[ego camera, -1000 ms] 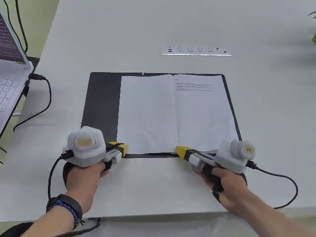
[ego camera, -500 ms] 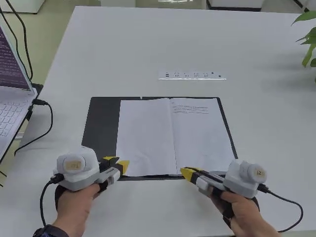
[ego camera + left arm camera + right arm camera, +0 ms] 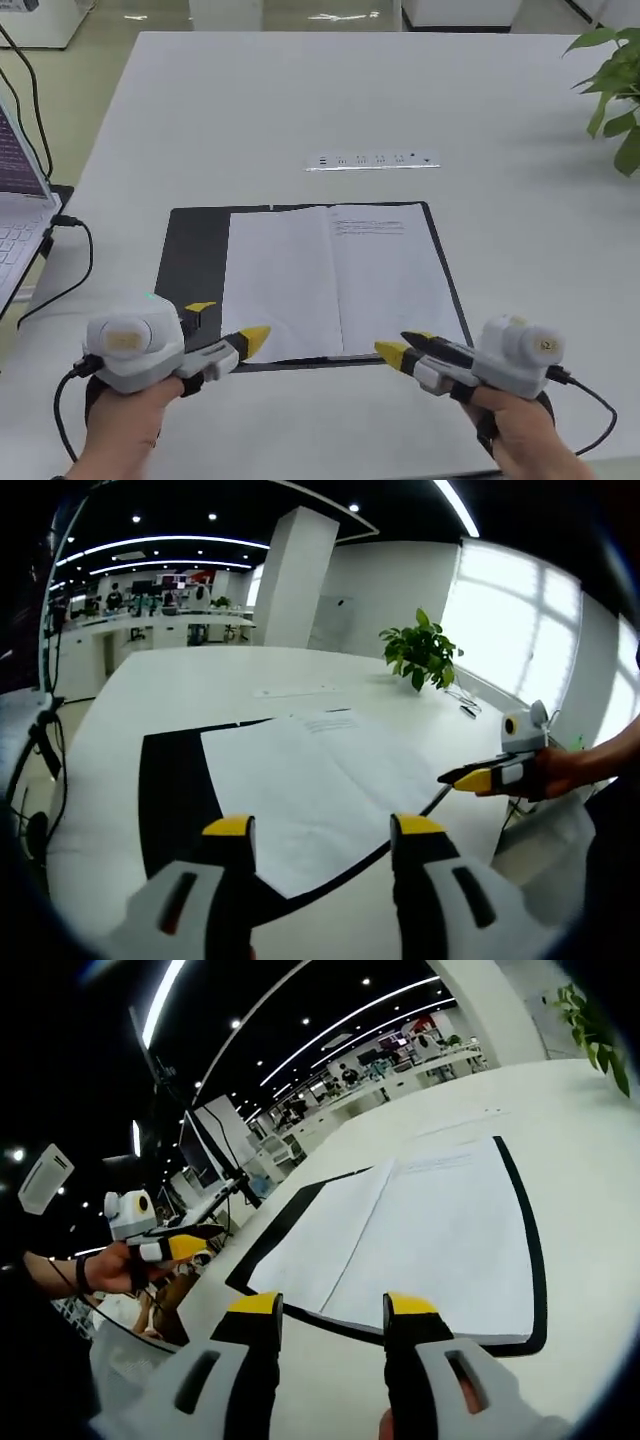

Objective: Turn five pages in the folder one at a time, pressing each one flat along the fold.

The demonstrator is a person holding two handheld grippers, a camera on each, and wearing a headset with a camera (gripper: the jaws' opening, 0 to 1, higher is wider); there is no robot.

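Observation:
A black folder (image 3: 190,270) lies open on the white table (image 3: 300,90), with a blank white left page (image 3: 280,285) and a right page (image 3: 390,285) that has a few printed lines at its top. My left gripper (image 3: 228,322) hovers open over the folder's near left corner, nothing between its fingers. My right gripper (image 3: 405,345) is open at the near edge of the right page, and it holds nothing. In the left gripper view the pages (image 3: 300,780) spread out ahead. The right gripper view shows the folder (image 3: 440,1230) just beyond the jaws.
A power strip (image 3: 372,160) is set into the table behind the folder. A laptop (image 3: 15,200) with a black cable (image 3: 70,270) sits at the left edge. A potted plant (image 3: 615,90) stands at the far right.
Both grippers have drawn back a little from the folder's near edge towards me. The left jaws have spread wider. The head camera has tilted up, so more of the far table shows.

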